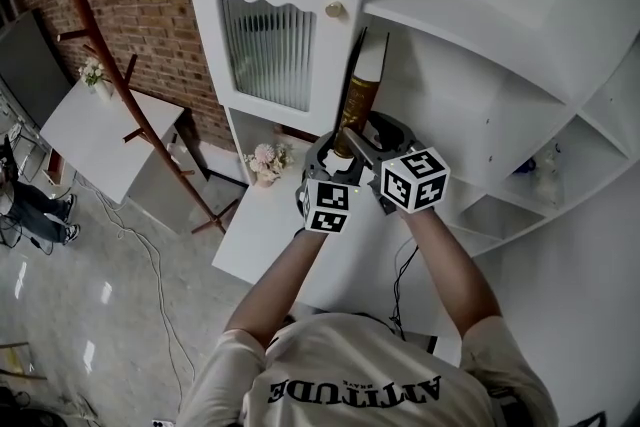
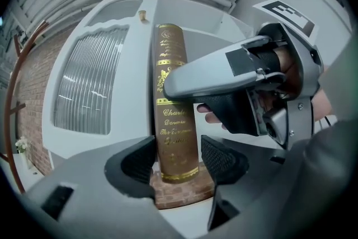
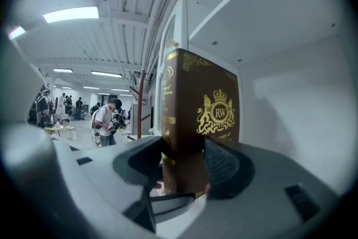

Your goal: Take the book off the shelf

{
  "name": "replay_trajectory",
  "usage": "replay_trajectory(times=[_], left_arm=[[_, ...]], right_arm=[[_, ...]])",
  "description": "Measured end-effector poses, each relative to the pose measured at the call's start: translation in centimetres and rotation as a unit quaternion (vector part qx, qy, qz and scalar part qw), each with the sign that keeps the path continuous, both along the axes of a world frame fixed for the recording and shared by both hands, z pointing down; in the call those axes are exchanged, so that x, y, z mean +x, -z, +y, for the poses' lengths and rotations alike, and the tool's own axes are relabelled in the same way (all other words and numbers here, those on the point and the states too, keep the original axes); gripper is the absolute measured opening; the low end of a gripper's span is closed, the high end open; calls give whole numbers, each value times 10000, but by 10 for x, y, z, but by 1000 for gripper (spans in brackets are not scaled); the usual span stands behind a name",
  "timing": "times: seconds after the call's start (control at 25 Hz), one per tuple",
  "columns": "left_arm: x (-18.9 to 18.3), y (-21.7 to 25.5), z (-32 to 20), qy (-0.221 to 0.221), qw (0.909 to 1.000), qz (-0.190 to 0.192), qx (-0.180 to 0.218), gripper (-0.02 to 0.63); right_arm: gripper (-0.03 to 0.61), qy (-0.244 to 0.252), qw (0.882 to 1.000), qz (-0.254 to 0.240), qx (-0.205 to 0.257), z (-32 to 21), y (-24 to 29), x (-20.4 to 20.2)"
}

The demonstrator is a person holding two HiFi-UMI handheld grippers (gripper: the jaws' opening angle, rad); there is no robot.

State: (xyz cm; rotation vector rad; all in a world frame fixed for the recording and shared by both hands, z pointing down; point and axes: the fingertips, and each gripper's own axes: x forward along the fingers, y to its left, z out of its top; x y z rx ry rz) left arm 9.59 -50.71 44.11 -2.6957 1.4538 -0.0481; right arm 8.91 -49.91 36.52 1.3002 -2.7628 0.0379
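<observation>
A brown book with gold lettering stands upright at the left end of the white shelf, beside the glass cabinet door. My right gripper is shut on the book, its pads pressing both covers near the lower end. In the left gripper view the right gripper reaches across the spine. My left gripper is open, with the spine's lower end between its pads and a gap on each side. In the head view both grippers, the left and the right, meet at the book.
A white cabinet door with ribbed glass and a round knob stands left of the book. Below are a white table with a flower bunch, a wooden coat rack and a brick wall. More shelf compartments lie to the right.
</observation>
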Motion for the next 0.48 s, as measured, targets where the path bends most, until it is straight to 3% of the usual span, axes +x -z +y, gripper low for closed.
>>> replay_trajectory(times=[0.48], left_arm=[[8,16,-11,-105,9997,94,213,242]], right_arm=[[247,91,9998,-87,-137,6,0,3]])
